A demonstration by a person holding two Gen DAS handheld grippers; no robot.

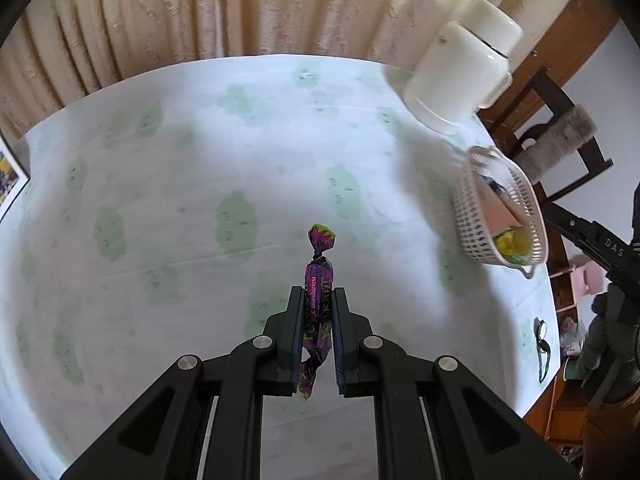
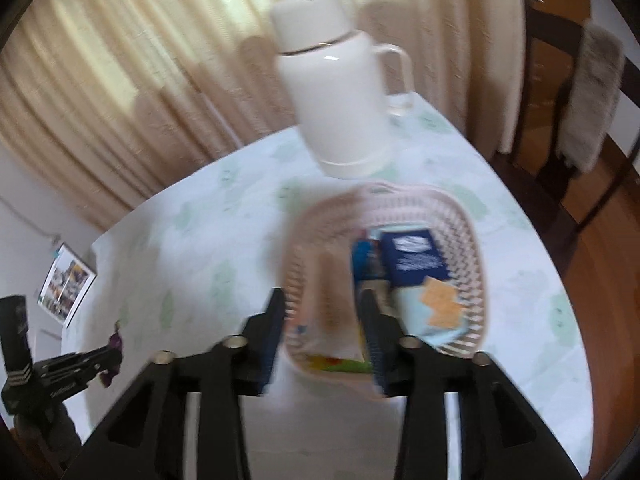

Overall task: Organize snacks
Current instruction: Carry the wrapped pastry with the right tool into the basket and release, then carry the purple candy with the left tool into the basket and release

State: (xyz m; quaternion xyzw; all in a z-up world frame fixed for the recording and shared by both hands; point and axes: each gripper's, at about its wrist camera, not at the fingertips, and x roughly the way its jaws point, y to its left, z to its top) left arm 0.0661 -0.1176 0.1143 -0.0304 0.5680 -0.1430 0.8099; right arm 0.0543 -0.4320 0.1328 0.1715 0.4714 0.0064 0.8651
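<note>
My left gripper point(image 1: 317, 300) is shut on a purple wrapped candy point(image 1: 318, 276) and holds it upright above the table. The candy point(image 2: 114, 340) and the left gripper point(image 2: 108, 356) also show at the far left of the right wrist view. A white perforated basket point(image 1: 476, 216) sits at the table's right side and holds several snack packs, among them a dark blue box point(image 2: 414, 258) and a yellow-green pack point(image 1: 510, 245). My right gripper point(image 2: 324, 308) is open, its fingers on either side of the near rim of the basket point(image 2: 460, 216). That view is blurred.
A white thermos jug point(image 2: 336, 80) stands behind the basket, also seen in the left wrist view point(image 1: 460, 68). The table has a white cloth with green patches point(image 1: 200, 160). Beige curtains hang behind. A wooden chair point(image 2: 560, 128) stands right. Glasses point(image 1: 542, 344) lie near the table's right edge.
</note>
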